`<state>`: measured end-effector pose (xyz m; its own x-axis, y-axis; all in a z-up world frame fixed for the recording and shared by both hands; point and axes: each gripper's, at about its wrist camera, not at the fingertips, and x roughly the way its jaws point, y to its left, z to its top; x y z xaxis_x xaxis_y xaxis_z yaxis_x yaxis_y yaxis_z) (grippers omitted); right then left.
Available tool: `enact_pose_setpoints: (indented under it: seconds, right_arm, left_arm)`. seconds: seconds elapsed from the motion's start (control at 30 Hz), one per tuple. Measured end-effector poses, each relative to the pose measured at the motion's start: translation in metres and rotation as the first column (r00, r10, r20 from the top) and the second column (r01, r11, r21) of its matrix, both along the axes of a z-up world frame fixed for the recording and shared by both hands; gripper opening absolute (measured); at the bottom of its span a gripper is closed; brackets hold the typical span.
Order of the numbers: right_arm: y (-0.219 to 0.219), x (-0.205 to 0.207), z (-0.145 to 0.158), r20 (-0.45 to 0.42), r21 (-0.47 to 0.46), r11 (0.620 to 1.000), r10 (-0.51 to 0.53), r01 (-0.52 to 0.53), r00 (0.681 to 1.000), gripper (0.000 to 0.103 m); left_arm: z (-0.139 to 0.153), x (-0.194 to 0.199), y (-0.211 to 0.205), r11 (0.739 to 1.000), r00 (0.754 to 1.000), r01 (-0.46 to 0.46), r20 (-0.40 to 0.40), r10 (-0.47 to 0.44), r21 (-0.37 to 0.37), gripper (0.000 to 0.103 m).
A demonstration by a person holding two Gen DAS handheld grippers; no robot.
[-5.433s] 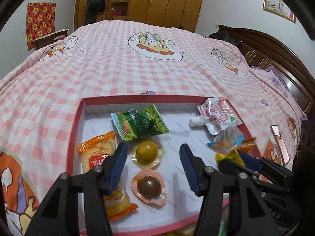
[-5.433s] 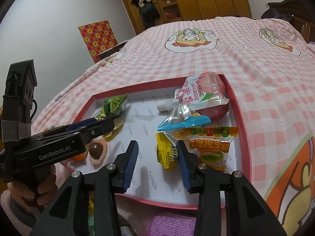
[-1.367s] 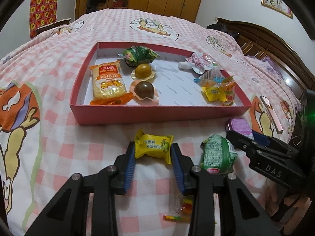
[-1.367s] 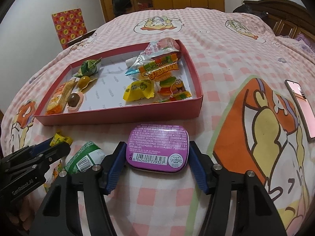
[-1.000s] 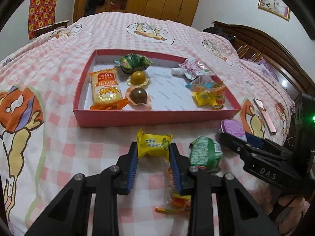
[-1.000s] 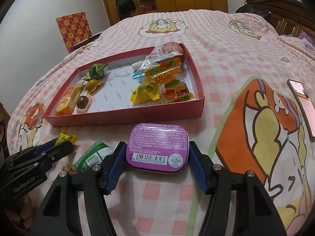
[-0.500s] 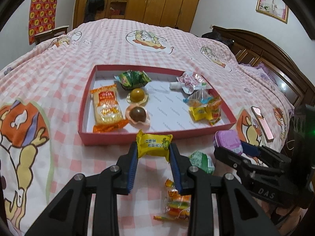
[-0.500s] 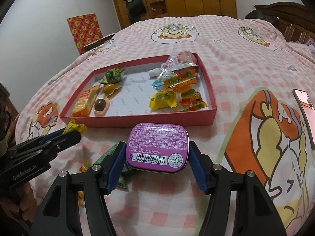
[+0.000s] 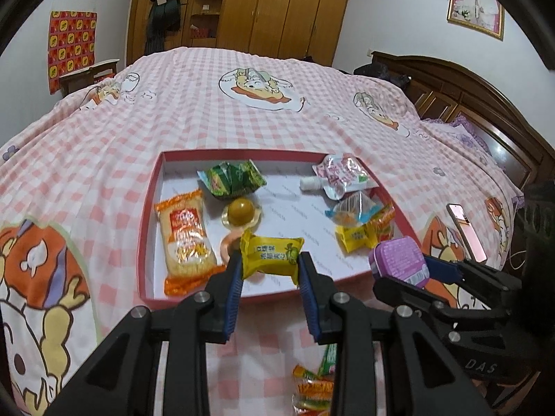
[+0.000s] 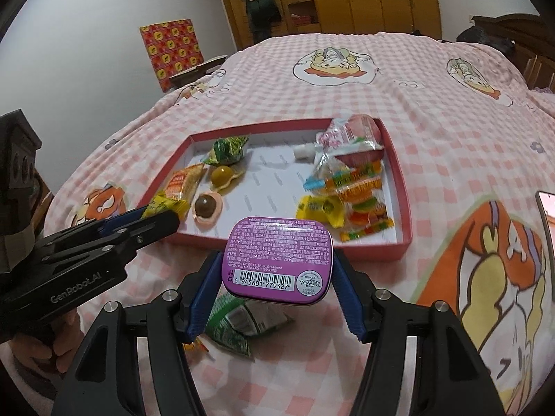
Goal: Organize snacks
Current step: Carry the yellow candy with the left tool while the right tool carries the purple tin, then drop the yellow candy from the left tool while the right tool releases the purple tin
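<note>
The left tool pinched a yellow candy packet by its 2 short ends, so the packet's long axis ran straight across from one blue pad to the other. The right tool was clamped on a purple tin, barcode side up, its long axis also spanning the jaws. Both items hung in the air above the pink checked bed, just short of the near wall of the red tray.

The relation that mattered was simple: the tray lay directly ahead of and below both tools. In the left wrist view the candy packet already overlapped the tray's near edge, by the round brown sweet and beside the orange cracker pack, so the left hand looked slightly nearer to a drop. The tin sat in front of the tray's right half, where a second yellow candy and gummy packets were crowded, leaving the bare white middle as the likelier landing spot.

Compared with 1 second before, both tools had risen with their loads and closed on the tray. A green packet and a small striped wrapper remained on the bed, not yet collected.
</note>
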<state>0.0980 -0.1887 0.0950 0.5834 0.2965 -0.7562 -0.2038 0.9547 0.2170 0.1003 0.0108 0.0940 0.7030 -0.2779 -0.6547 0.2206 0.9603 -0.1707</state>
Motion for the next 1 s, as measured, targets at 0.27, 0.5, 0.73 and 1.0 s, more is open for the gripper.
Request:
enact_pose_setpoints:
  seconds: [0.27,0.5,0.73,1.0]
  right_arm:
    - [0.006,0.016,0.004,0.012,-0.011,1.0,0.021,-0.021,1.0,0.063]
    - [0.011,0.034,0.004,0.019,-0.015,0.999,0.03,-0.03,0.999,0.063]
    - [0.018,0.055,-0.001,0.015,-0.004,0.999,0.038,-0.038,0.999,0.063]
    - [0.027,0.072,-0.011,0.001,0.0,0.999,0.053,-0.053,0.999,0.063]
  left_arm:
    - [-0.004,0.018,-0.003,1.0,1.0,-0.001,-0.003,0.001,0.015,0.032]
    - [-0.014,0.036,-0.004,1.0,1.0,-0.007,-0.025,0.008,0.029,0.032]
    - [-0.026,0.051,0.0,0.999,0.998,-0.024,-0.052,0.025,0.035,0.032]
    - [-0.035,0.062,0.01,0.998,0.996,-0.052,-0.069,0.054,0.018,0.03]
